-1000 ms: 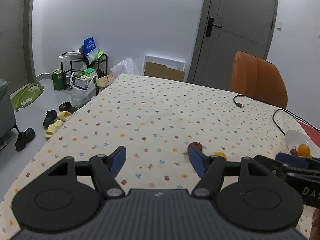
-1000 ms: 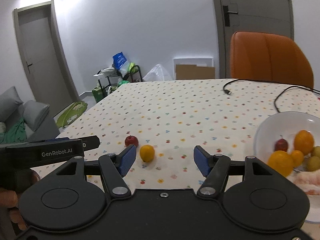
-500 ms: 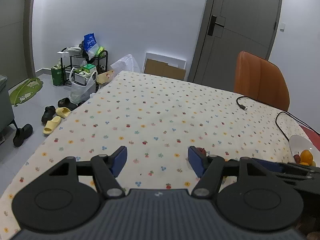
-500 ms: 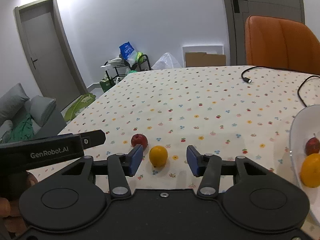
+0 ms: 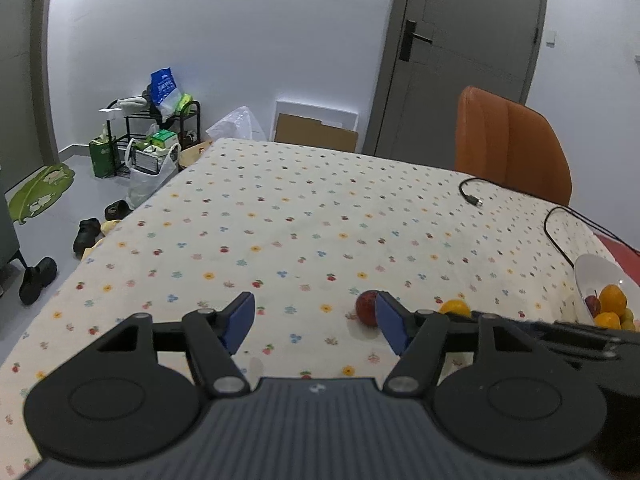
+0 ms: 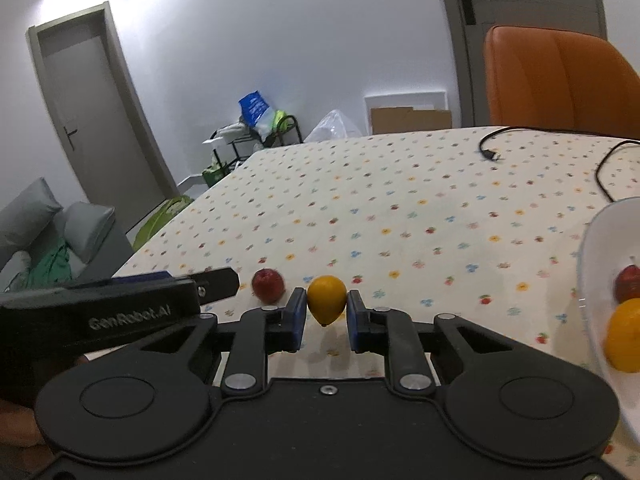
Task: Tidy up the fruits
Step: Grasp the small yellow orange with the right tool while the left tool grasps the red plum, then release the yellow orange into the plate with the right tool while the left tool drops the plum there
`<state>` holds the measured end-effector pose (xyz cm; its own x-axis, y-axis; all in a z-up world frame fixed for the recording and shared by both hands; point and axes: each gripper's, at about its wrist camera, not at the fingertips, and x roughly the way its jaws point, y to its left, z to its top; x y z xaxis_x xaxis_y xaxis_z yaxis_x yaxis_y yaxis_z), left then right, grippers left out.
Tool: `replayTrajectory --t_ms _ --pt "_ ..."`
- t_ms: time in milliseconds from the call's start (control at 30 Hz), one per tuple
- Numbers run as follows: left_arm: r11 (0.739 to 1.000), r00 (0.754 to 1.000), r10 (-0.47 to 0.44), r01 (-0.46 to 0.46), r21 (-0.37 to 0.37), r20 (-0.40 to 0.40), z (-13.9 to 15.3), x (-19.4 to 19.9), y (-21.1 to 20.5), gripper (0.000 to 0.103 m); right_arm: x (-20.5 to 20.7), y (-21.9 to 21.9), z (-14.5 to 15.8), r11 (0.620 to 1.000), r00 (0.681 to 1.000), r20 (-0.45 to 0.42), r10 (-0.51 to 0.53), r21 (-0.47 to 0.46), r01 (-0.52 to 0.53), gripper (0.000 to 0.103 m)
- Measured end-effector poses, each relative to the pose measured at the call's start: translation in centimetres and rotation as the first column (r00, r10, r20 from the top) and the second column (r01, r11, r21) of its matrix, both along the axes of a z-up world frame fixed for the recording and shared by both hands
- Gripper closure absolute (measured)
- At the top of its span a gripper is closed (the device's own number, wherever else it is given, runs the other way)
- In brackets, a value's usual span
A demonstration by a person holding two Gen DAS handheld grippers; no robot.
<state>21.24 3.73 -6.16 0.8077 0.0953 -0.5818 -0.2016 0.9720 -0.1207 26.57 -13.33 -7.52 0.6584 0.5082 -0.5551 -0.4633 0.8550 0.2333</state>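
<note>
right tongs (image 6: pixel 325 316) clamp yellow fruit (image 6: pixel 326 298); left tongs (image 5: pixel 314 322) gape beside red fruit (image 5: pixel 367 307)

white walls (image 5: pixel 240 32), grey door (image 5: pixel 464 60), orange chair (image 5: pixel 516 148)

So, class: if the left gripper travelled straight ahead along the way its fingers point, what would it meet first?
Probably nothing soon. The open left gripper points over bare tablecloth; the red apple sits off-line beside its right-hand finger. Depth is unclear, but the way looks free towards the table's far edge.

R gripper (image 6: pixel 326 317) fingers (image 6: pixel 295 318) round lemon (image 6: pixel 326 298)
</note>
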Motion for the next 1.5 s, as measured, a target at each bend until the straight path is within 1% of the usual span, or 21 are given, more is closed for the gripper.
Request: replayTrajectory --t_ms 133,267,367,433,500,567,633,733,933,1200,1500 --pt "1.000 1.000 -0.014 0.014 0.017 -0.013 -0.3 0.8 -0.9 0.038 0.1 -1.3 0.6 1.000 0.999 0.018 -0.031 0.005 0.031 0.083" --pt "0.999 0.999 -0.030 0.030 0.035 -0.014 -0.4 1.5 -1.8 0.041 0.5 -2.3 0.7 0.998 0.997 0.016 -0.070 0.007 0.070 0.083" --pt "0.997 0.999 -0.040 0.041 0.060 -0.022 -0.8 2.3 -2.6 0.046 0.8 -2.8 0.6 0.996 0.996 0.005 -0.088 0.014 0.088 0.083" --pt "0.997 0.998 -0.045 0.048 0.061 -0.046 -1.2 2.9 -3.0 0.053 0.8 -3.1 0.5 0.995 0.995 0.009 -0.102 0.011 0.102 0.083" --pt "0.996 0.997 -0.045 0.050 0.070 -0.068 -1.8 3.3 -3.3 0.057 1.0 -3.4 0.4 0.993 0.993 0.006 -0.117 0.009 0.117 0.083" --pt "0.991 0.997 -0.046 0.053 0.122 -0.057 -2.1 3.1 -4.0 0.061 1.0 -3.5 0.4 0.992 0.992 0.010 -0.130 -0.001 0.130 0.083" --pt "0.991 0.997 -0.055 0.061 0.116 -0.057 -2.0 3.1 -4.3 0.082 1.0 -3.6 0.4 0.991 0.990 0.012 -0.137 -0.003 0.137 0.083" --pt "0.994 0.997 -0.037 0.045 0.105 -0.070 -1.5 3.0 -4.5 0.082 0.7 -3.9 0.8 0.988 0.988 0.024 -0.154 -0.008 0.154 0.083" --pt "0.992 0.998 -0.043 0.047 0.113 -0.040 0.0 1.9 -5.6 0.082 -0.8 -5.3 2.3 0.987 0.986 0.049 -0.162 0.022 0.161 0.083" --pt "0.990 0.996 -0.093 0.093 0.109 -0.005 1.5 0.5 -7.8 0.082 -3.4 -8.3 3.8 0.978 0.974 0.091 -0.206 0.047 0.202 0.083" --pt "0.985 0.989 -0.145 0.142 0.098 0.029 2.8 -0.5 -10.2 0.082 -5.4 -11.2 4.1 0.964 0.957 0.117 -0.265 0.070 0.258 0.083"
